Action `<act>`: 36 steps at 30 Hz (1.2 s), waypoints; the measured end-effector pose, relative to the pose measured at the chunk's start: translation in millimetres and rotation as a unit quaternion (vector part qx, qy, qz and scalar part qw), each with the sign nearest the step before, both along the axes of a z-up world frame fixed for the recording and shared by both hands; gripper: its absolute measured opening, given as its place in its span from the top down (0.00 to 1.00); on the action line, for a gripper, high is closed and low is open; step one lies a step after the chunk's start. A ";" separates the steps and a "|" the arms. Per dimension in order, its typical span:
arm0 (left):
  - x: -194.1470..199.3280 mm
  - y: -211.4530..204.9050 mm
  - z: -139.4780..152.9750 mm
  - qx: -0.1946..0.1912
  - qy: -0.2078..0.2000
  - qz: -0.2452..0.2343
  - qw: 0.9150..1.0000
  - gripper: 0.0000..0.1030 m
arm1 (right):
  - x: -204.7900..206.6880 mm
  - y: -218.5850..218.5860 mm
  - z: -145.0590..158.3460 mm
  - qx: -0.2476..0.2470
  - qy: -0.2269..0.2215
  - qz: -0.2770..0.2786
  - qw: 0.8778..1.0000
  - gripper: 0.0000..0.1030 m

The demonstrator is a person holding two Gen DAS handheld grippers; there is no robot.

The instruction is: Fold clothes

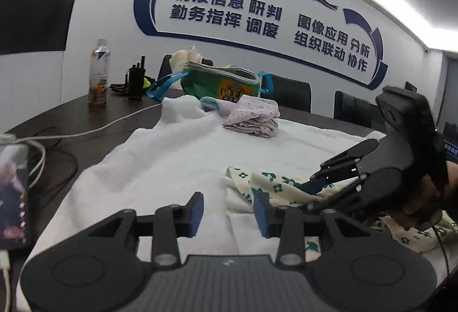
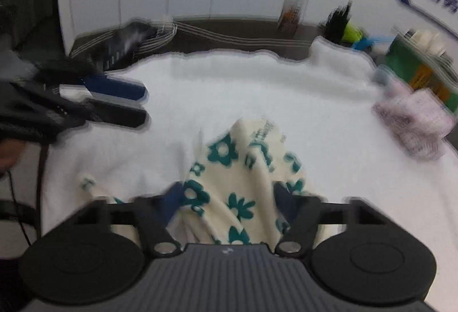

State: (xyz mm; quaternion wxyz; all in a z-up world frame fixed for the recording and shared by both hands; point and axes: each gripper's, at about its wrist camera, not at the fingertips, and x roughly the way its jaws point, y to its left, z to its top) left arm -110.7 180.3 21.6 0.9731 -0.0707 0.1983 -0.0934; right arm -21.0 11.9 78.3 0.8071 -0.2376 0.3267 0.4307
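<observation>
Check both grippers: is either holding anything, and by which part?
Left gripper: jaws open, nothing held. Right gripper: the floral garment bunches between its jaws near one end; the blur hides whether they clamp it.

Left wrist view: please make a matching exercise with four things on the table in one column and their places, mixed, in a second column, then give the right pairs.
Things:
1. drink bottle
2. pink folded garment
3. phone
4. floral garment

Places:
A. far side of the white towel, before the green bag
B. near right, at the right hand-held gripper
C. left edge, cable plugged in
D. far left, upright on dark table

Pairs: 1-D, 2-A, 3-C, 4-B
</observation>
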 end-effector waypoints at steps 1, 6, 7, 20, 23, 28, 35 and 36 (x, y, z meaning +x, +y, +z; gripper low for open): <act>-2.7 1.9 -1.3 -0.001 0.001 -0.002 1.000 0.63 | 3.6 -4.1 -1.5 0.010 0.015 -0.008 1.000 0.68; -7.2 5.3 -8.2 -0.007 0.003 -0.020 1.000 0.63 | 1.7 -24.3 21.3 0.065 0.072 0.013 0.995 0.92; -6.2 4.7 -9.5 -0.008 0.003 -0.026 1.000 0.63 | 4.7 -23.3 18.3 0.066 0.092 0.014 0.993 0.92; -20.0 17.0 -14.7 -0.012 -0.002 -0.009 1.000 0.58 | -44.4 -41.5 43.0 0.083 -0.001 0.081 0.993 0.22; -20.3 14.4 -13.6 -0.003 0.000 -0.006 1.000 0.58 | -51.8 -24.4 24.3 0.045 -0.008 0.101 0.994 0.27; -26.6 11.0 -10.1 0.011 -0.009 -0.014 1.000 0.58 | -57.1 -9.3 0.3 0.011 0.001 0.116 0.993 0.77; -20.4 5.1 -12.6 0.012 -0.002 -0.023 1.000 0.58 | -17.4 -24.2 14.8 0.089 0.079 0.016 0.993 0.92; -20.0 2.9 -12.7 0.014 -0.002 -0.025 1.000 0.58 | -13.3 -23.9 10.0 0.086 0.082 0.001 0.993 0.90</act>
